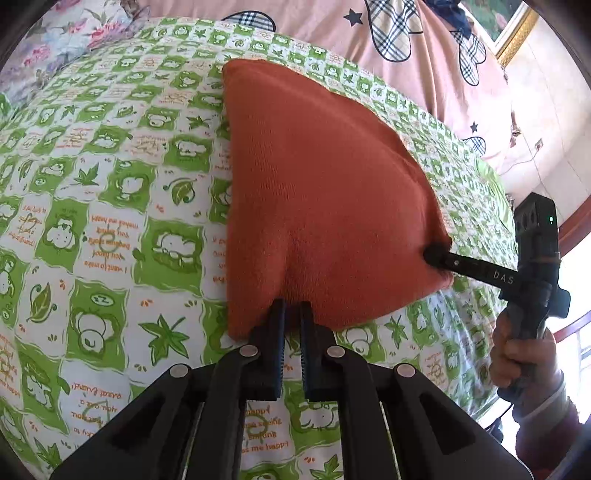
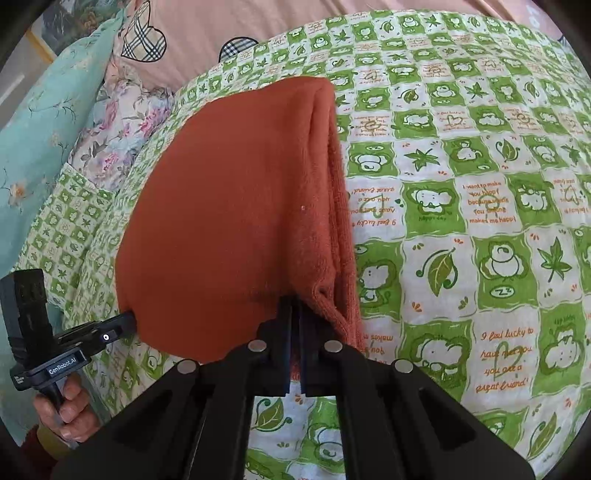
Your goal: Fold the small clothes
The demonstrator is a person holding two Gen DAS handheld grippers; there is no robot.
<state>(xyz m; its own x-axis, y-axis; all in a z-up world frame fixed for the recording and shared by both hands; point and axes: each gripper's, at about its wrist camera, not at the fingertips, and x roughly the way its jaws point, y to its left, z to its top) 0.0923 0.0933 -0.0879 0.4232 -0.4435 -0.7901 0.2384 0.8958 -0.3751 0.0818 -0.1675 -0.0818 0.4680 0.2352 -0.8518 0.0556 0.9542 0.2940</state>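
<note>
The orange cloth (image 1: 317, 192) lies folded in layers on the green-checked bedspread (image 1: 110, 206), with 2 grippers pinching its near edge. The left gripper (image 1: 291, 306) is clamped on the near edge toward the left, and the right gripper (image 2: 294, 301) is clamped on the near right corner where the stacked layers (image 2: 332, 221) show. The risk, I judge, is uneven lifting: if 1 side rises faster, the layers may slide apart and the fold skews. A shallow bite could also drop the lower layers.

Rust-orange cloth (image 1: 325, 199) in my black grippers (image 1: 291, 308). Green/white check sheet (image 1: 110, 229) w/ leaf+animal print; pink quilt (image 1: 325, 22), plaid hearts, at 12.
</note>
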